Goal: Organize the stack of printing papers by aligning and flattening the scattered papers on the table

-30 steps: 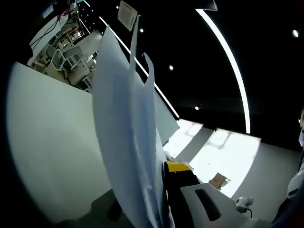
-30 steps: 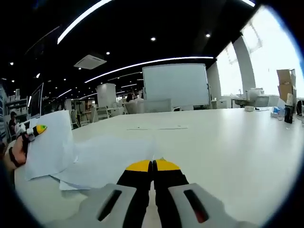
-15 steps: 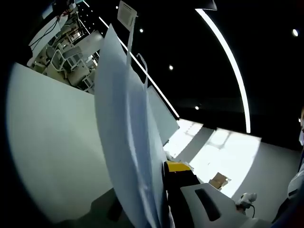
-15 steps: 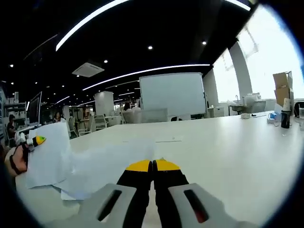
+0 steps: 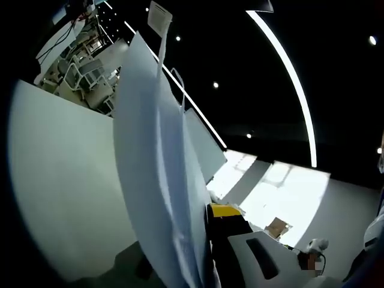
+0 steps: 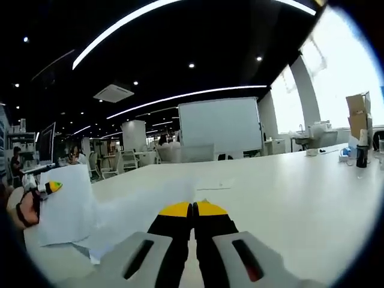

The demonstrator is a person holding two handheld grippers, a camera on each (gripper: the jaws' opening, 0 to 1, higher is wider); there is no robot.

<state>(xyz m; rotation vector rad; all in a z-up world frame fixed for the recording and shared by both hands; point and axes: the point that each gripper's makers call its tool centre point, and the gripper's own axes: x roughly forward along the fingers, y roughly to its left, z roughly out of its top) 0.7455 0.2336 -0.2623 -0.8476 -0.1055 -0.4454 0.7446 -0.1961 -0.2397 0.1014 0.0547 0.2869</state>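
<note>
In the right gripper view, the right gripper (image 6: 193, 208) rises from the bottom centre, its two yellow-tipped black jaws pressed together on the near edge of a loose stack of white papers (image 6: 135, 210). The sheets spread left and away from the tips across a wide white table (image 6: 288, 204), lying mostly flat. At the left edge of the frame the left gripper (image 6: 50, 187), with its yellow tip, pinches the far left end of the papers, which stands lifted off the table there. A whiteboard (image 6: 219, 125) stands beyond the table at centre, and a cardboard box (image 6: 358, 114) sits at the far right.

In the left gripper view, the left gripper (image 5: 207, 210) shows a yellow-tipped black jaw at lower centre, closed against several sheets of papers (image 5: 159, 180) that rise on edge from the bottom to the upper left of the frame. The white table (image 5: 66, 180) fills the left side.
</note>
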